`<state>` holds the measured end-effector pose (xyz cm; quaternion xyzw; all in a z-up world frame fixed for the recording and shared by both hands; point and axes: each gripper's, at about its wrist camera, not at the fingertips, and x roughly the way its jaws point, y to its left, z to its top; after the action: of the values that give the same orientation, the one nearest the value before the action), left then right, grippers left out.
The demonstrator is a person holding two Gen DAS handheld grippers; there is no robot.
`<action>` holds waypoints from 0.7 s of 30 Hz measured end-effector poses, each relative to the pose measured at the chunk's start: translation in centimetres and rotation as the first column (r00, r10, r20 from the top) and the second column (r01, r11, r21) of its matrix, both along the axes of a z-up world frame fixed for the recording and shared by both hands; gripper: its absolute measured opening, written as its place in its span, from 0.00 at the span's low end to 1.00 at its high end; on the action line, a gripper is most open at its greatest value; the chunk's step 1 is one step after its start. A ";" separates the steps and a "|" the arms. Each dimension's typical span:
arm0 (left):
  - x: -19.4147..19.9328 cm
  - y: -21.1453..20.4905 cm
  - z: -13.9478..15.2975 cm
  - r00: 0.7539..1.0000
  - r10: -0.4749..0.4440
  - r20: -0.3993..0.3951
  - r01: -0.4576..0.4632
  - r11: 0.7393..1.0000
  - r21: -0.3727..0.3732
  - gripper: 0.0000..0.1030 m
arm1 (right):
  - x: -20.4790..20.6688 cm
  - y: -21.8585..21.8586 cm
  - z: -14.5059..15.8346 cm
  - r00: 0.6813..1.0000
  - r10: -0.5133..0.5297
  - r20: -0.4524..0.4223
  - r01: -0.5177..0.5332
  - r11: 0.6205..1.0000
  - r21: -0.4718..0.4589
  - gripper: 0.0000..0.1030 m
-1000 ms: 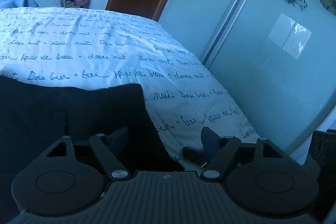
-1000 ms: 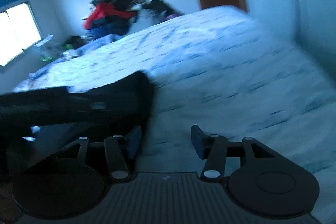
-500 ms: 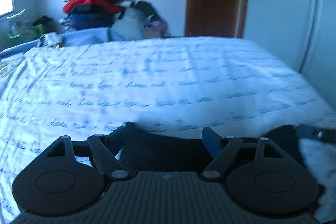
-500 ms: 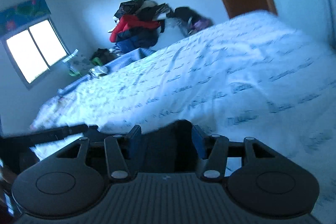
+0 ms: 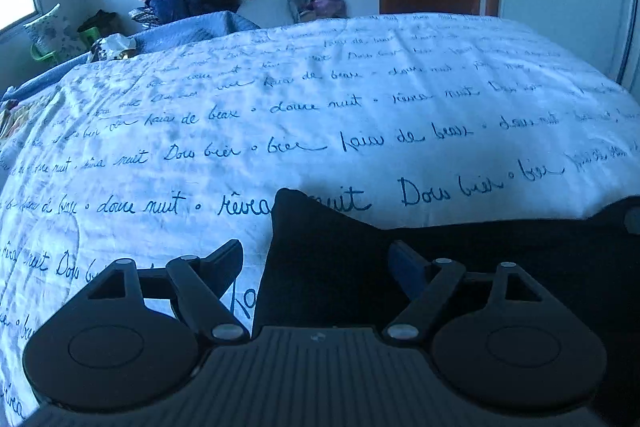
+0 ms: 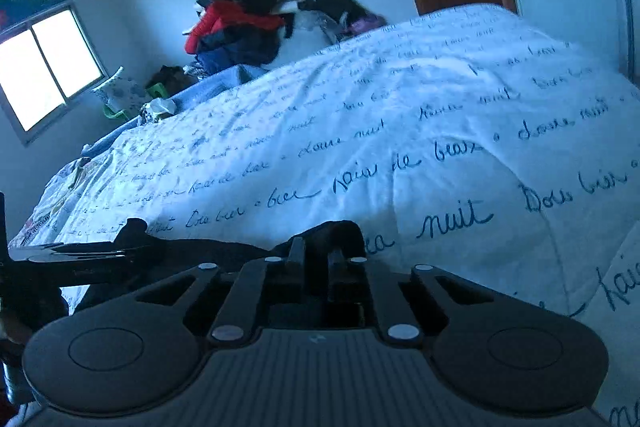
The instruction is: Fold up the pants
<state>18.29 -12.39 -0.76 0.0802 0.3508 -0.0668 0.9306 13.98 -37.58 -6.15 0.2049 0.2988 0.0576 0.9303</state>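
Black fabric pants [image 5: 332,259] down on the white bedspread printed with blue cursive script [image 5: 360,131], at its near edge.
Readable on the cloth: "douce nuit", "de beaux". Long axis running left to right. Left tongs [image 5: 316,259] spread wide apart around a raised corner of fabric; right tongs [image 6: 316,259] pinched together on the pants' bunched edge [image 6: 336,233].

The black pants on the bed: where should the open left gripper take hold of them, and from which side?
Probably the raised corner of the black pants. It stands up off the bedspread between the open fingers of the left gripper, so straight ahead from the near edge looks best. The right gripper is shut on the other corner.
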 end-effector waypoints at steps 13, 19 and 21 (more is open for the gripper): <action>-7.0 -2.5 0.6 0.983 -0.181 0.040 0.181 0.983 -0.016 0.79 | -11.0 -2.9 0.7 0.997 -0.024 0.073 0.000 0.949 0.316 0.28; -9.0 -3.6 0.7 0.974 -0.211 0.082 0.210 0.978 0.018 0.79 | -12.4 -2.5 -1.5 1.000 -0.008 0.019 -0.001 0.901 0.433 0.28; -9.6 -3.7 1.2 0.972 -0.218 0.090 0.220 0.975 -0.012 0.79 | -12.5 -2.6 -1.9 1.000 -0.009 0.008 0.005 0.891 0.454 0.28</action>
<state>8.71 -16.14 0.45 0.1113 0.2977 -0.1693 0.9329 1.53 -40.17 -8.08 0.4173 0.2719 0.1233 0.8583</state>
